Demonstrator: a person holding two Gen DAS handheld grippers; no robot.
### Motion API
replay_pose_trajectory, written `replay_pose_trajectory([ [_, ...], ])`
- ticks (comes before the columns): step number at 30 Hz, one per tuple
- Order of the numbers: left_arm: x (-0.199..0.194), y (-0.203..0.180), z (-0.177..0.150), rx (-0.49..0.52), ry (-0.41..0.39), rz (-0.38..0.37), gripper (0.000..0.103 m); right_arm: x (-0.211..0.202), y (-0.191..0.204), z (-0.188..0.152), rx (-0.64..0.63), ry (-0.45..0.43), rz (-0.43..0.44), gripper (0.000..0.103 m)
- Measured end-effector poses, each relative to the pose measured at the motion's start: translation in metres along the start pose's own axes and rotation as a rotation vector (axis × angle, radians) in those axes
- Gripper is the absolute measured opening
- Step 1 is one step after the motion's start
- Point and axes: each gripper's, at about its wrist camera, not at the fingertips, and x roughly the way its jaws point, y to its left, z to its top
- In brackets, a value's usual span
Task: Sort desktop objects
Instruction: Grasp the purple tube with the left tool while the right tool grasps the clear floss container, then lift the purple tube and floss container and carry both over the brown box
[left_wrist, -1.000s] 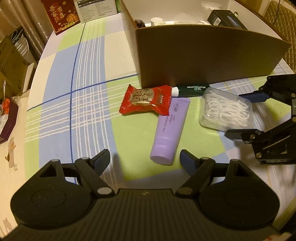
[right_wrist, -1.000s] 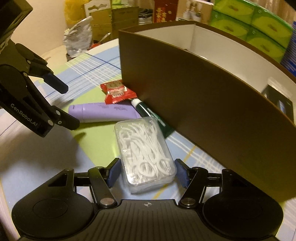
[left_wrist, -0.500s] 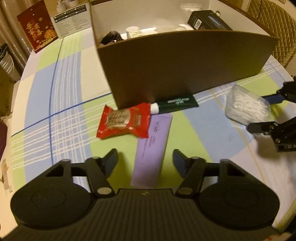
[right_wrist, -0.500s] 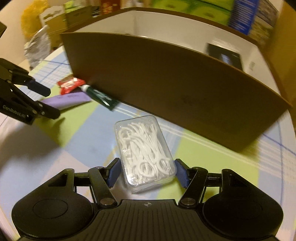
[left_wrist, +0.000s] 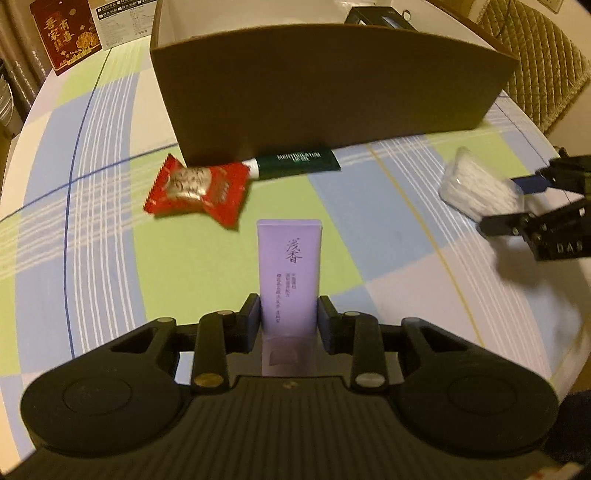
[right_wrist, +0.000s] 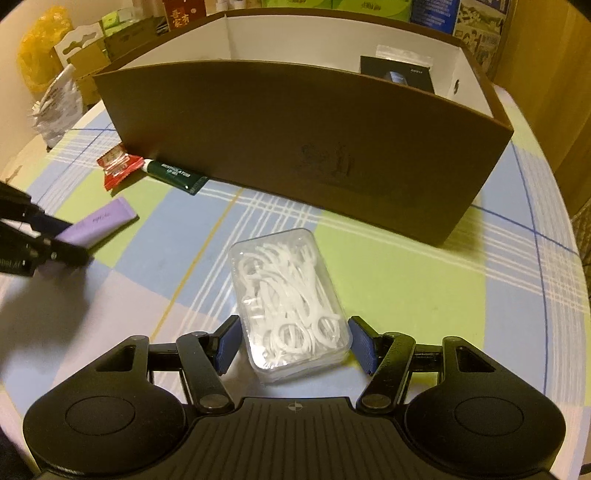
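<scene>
The left gripper (left_wrist: 289, 320) had its fingers closed on the purple tube (left_wrist: 289, 275), which pointed forward from between them. The right gripper (right_wrist: 295, 344) gripped the clear floss-pick case (right_wrist: 290, 302) between its fingers above the tabletop (right_wrist: 424, 288).

Lilac tube (left_wrist: 289, 275) and clear floss-pick case (right_wrist: 289, 303) lie flat; red sachet (left_wrist: 197, 188) beside green tube (left_wrist: 295, 162).
</scene>
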Motion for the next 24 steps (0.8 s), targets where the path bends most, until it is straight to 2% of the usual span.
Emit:
replay_pose_trajectory([
  [2,0.001,-0.002,0.002,0.000,0.005,0.006,0.029,0.002,-0.001,0.001,0.014,0.001,0.012,0.061],
  [6,0.006,-0.005,0.011,0.005,0.005,0.028,0.031,0.006,-0.001,0.005,0.015,-0.002,0.021,0.069],
  [14,0.005,-0.010,0.007,0.009,0.002,0.040,0.031,0.013,0.003,0.006,-0.025,-0.007,0.017,0.070],
  [16,0.004,-0.011,0.006,0.011,0.004,0.043,0.030,0.015,0.004,0.004,-0.037,0.000,0.011,0.069],
  [18,0.003,-0.012,0.005,0.010,0.009,0.046,0.028,0.014,0.006,0.003,-0.051,-0.013,0.010,0.055],
  [24,-0.005,-0.016,-0.002,-0.015,0.008,0.033,0.028,0.012,0.008,0.003,-0.038,0.010,0.010,0.055],
])
